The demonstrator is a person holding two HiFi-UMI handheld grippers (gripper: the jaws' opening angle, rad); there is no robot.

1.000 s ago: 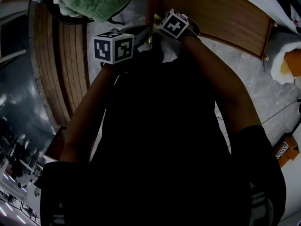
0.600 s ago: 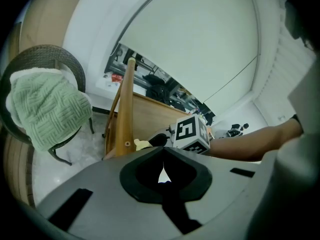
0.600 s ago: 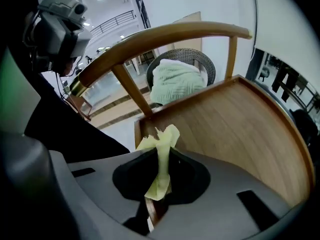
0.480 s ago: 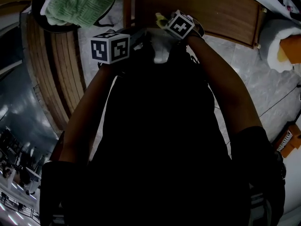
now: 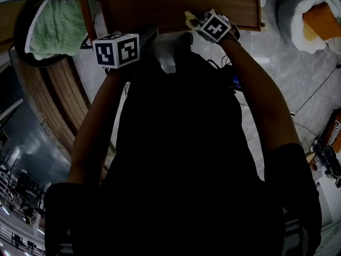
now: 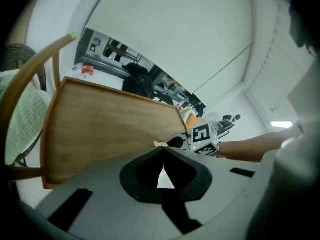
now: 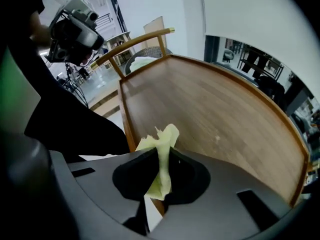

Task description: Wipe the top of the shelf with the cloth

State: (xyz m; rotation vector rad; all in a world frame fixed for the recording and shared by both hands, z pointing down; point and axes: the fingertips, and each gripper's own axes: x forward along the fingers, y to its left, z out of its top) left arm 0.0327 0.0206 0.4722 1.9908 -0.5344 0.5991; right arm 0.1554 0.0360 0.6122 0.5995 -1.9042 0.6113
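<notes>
The right gripper (image 7: 160, 154) is clenched on the pale yellow cloth (image 7: 167, 134) just at the near edge of the wooden shelf top (image 7: 215, 104), and the left gripper (image 6: 162, 151) is closed on nothing, so I judge that the wiping is hardly begun and nearly all the surface is left to wipe.

Wooden shelf top (image 7: 215, 104) (raised rim) bears a pale speck (image 7: 217, 139).

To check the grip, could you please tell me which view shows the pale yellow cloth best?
The right gripper view: the pale yellow cloth sits pinched between the right gripper's jaws, close up. The head and left gripper views show only its small tip.
</notes>
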